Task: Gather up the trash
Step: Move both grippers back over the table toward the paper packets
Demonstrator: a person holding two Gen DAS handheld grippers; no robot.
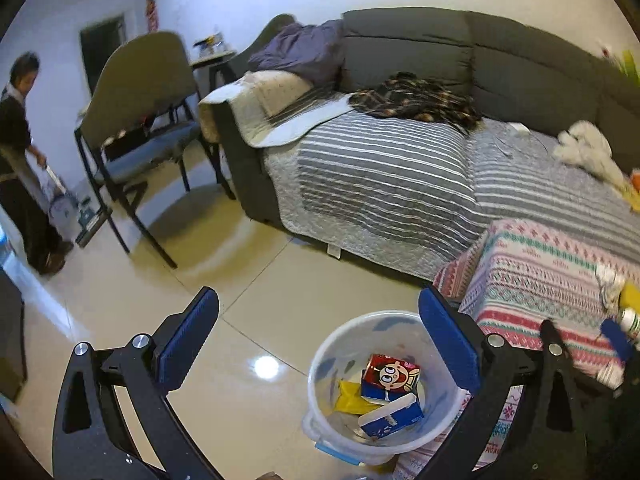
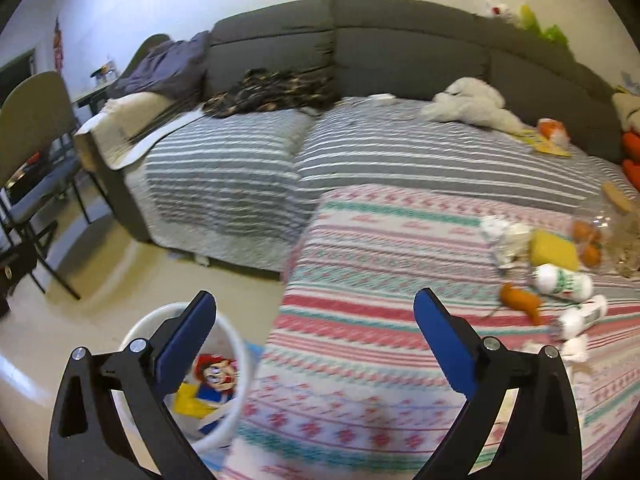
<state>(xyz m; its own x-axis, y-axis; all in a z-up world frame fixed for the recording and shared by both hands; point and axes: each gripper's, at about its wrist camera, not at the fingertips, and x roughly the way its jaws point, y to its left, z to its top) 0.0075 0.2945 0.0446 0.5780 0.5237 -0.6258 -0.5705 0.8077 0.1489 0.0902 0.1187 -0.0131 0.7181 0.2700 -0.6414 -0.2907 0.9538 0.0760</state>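
Note:
A white trash bucket point(image 1: 320, 364) stands on the floor beside the patterned cloth-covered table point(image 1: 532, 276). It holds a red cartoon carton point(image 1: 390, 374), a blue carton point(image 1: 394, 418) and a yellow wrapper point(image 1: 350, 398). My left gripper point(image 1: 318, 344) is open and empty above the bucket. My right gripper point(image 2: 316, 346) is open and empty above the table's left edge point(image 2: 360, 320); the bucket point(image 2: 240, 364) lies at its lower left. On the table's right lie crumpled white paper point(image 2: 506, 240), a yellow sponge point(image 2: 554, 250), two white bottles point(image 2: 564, 282), an orange scrap point(image 2: 520, 300) and a clear bag point(image 2: 612, 240).
A grey sofa point(image 2: 360, 48) with a striped cover holds a dark plaid cloth point(image 2: 272, 92), a white plush toy point(image 2: 472, 106) and orange items. Two chairs point(image 1: 136, 120) stand at the left. A person point(image 1: 20, 152) mops at the far left.

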